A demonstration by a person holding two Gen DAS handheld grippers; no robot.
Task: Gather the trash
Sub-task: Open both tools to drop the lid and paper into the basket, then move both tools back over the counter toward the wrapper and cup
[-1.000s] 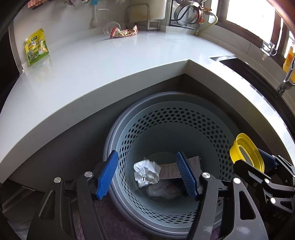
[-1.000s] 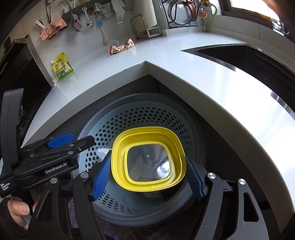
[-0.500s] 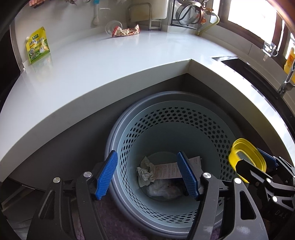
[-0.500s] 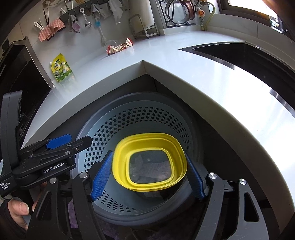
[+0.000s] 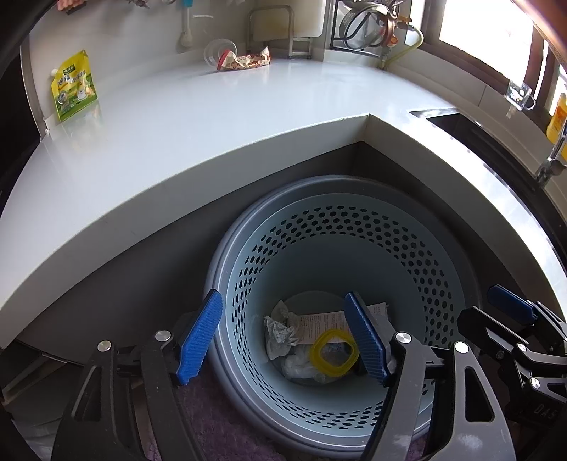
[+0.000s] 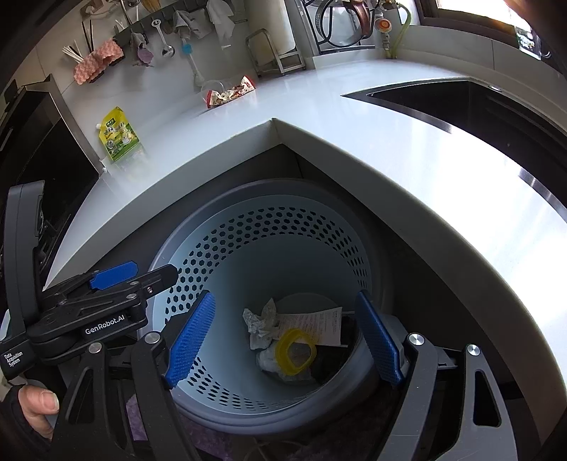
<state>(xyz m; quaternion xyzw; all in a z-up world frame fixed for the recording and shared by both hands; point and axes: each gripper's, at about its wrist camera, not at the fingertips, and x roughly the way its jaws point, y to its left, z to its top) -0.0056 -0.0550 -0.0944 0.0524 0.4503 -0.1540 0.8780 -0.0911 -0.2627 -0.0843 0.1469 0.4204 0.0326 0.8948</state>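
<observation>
A white L-shaped kitchen countertop (image 5: 198, 117) wraps around an inner corner, its far edge meeting the wall. On its far left, a green-and-yellow pouch (image 5: 73, 86) leans against the wall beside a dark appliance. Farther right along the back, a red-and-cream snack wrapper (image 5: 244, 62) lies touching a clear plastic cup (image 5: 217, 50) tipped on its side. A metal rack (image 5: 271, 32) stands just behind them. A sink (image 6: 471, 103) is set into the counter's right arm. Below the corner, a perforated grey-blue bin (image 5: 340, 248) stands on the floor, partly on a purple mat (image 5: 219, 422).
</observation>
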